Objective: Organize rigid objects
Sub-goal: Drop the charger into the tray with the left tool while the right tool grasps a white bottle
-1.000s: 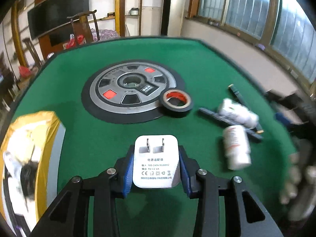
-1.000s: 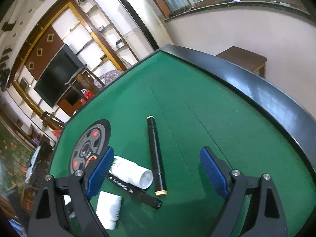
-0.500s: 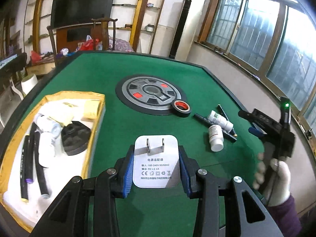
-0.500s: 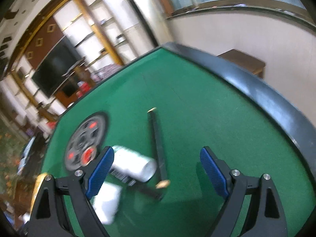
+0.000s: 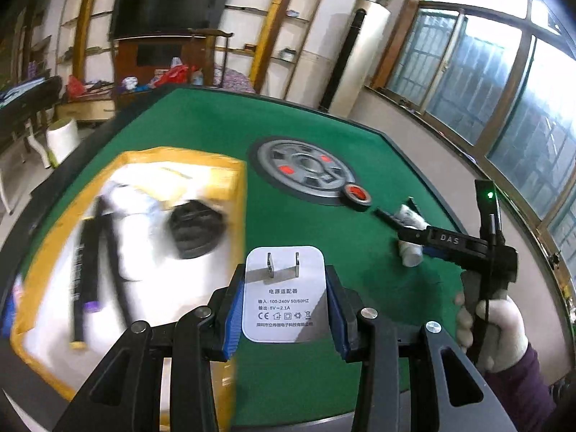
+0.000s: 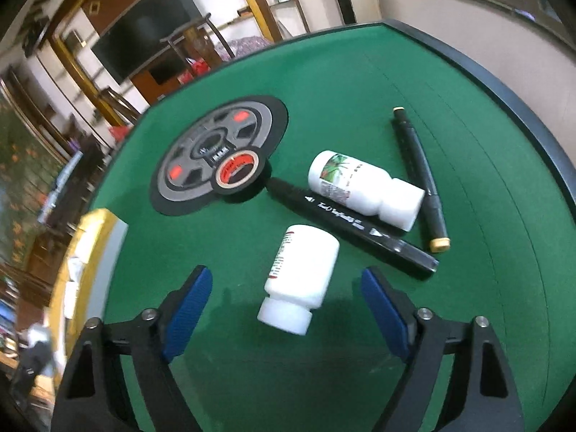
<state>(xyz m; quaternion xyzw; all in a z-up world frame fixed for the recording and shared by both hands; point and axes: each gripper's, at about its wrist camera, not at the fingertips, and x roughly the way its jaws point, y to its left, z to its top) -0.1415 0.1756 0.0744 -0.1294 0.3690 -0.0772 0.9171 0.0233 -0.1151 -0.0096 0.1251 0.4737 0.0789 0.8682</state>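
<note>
**Bottle next, charger in hand**

The white bottle (image 6: 300,276) lies on the desk (image 6: 360,72), light, stiff and slick; take its body crosswise. Your right hand-held gripper (image 6: 286,311) is closing around it, not touching. Your left hand-held gripper (image 5: 284,309) clamps the charger (image 5: 284,293).

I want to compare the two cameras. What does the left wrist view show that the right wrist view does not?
Only the left wrist view: the white power adapter clamped in the left hand-held gripper, and the gloved hand carrying the right hand-held gripper.

Only the right wrist view: both black markers in full, and the nearer white bottle lying between closing, not yet touching jaws.

Both: green table, tape roll, yellow tray.
</note>
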